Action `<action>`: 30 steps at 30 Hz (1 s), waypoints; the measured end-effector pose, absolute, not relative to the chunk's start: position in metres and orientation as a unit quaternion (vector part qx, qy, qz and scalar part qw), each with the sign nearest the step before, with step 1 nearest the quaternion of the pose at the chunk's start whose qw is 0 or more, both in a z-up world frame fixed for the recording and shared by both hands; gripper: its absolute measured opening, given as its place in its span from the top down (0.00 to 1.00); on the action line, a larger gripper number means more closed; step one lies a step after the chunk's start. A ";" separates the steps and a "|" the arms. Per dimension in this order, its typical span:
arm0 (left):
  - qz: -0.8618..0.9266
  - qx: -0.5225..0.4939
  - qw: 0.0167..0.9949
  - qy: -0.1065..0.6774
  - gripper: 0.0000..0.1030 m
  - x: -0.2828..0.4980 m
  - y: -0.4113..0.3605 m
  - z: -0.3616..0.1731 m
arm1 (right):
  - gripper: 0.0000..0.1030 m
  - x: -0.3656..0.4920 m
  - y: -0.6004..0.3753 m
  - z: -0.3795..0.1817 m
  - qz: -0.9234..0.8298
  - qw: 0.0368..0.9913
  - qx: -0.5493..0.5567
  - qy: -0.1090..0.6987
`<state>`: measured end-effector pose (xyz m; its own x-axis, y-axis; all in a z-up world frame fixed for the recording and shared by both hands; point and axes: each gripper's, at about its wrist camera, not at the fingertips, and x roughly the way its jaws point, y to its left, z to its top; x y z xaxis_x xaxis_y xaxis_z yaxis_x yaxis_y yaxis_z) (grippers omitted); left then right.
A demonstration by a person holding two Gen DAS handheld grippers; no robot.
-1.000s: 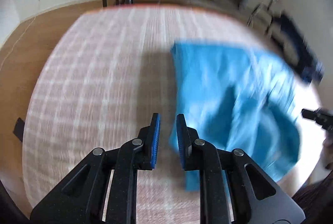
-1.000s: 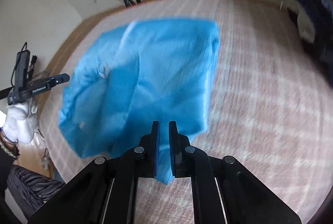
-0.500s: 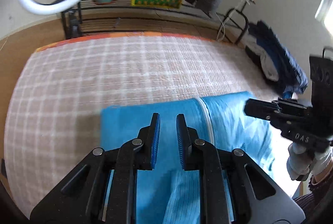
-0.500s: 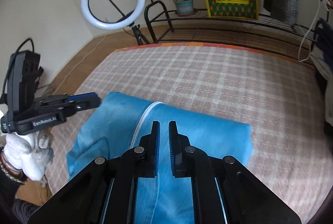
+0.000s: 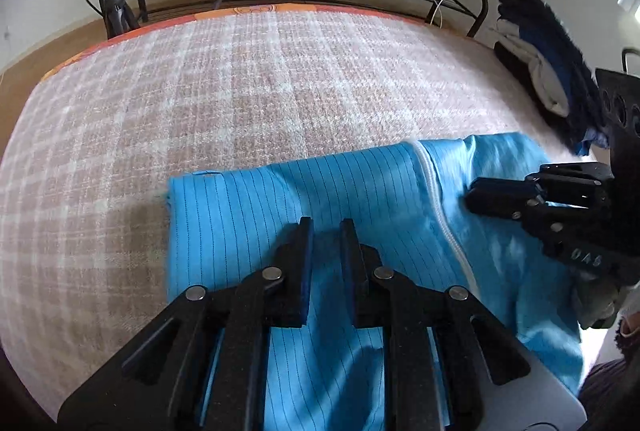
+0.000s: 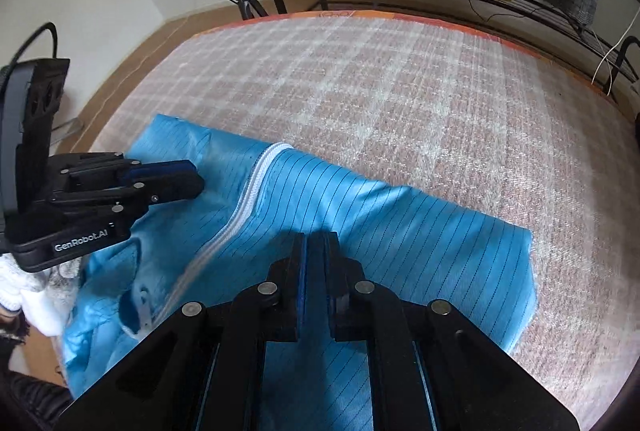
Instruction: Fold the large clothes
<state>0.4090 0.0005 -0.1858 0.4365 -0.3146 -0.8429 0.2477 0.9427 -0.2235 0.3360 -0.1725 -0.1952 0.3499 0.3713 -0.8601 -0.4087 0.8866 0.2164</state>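
Blue pinstriped cloth garment with a white zip (image 5: pixel 360 199) is spread on the pink and white checked fuzzy blanket (image 5: pixel 240 103), near the blanket's near edge, with its zip running up the middle. In the right wrist view the same garment (image 6: pixel 400 231) is seen with its far fold edge straight and its right corner close to the blanket's right side.

Left black two-finger gripper (image 5: pixel 326 231) is held over the left half of the garment. Its jaws are a little apart, and it cannot be told if cloth is pinched between them. Right black two-finger gripper (image 6: pixel 316 243) is held over the right half. Its jaws are pressed nearly together, and a pinch of cloth cannot be made out there either.

The step seems to be the laying down of a fold. For it to be done well, both sides should be lowered together, so the fold edge is kept straight. The cloth should be pulled gently flat before it is let go, because this thin cloth is likely to slide and wrinkle. The bumpy part beside the zip should be smoothed. Corners should be lined up first.
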 end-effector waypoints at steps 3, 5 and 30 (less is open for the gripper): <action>-0.143 -0.043 0.867 0.476 0.86 0.405 0.020 -0.174 | 0.93 0.332 -0.195 -0.177 0.216 0.842 -0.009 0.494; -0.121 -0.064 0.870 0.473 0.86 0.405 0.040 -0.176 | 0.93 0.332 -0.211 -0.176 0.191 0.848 -0.002 0.495; -0.117 -0.200 0.850 0.474 0.86 0.332 0.111 -0.163 | 0.93 0.267 -0.256 -0.155 0.193 0.832 0.057 0.517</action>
<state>0.3324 0.1110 -0.1632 0.5239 -0.3886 -0.7580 0.0097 0.8925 -0.4509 0.2666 -0.2563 -0.1552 0.3900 0.3806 -0.8385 -0.2629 0.9187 0.2947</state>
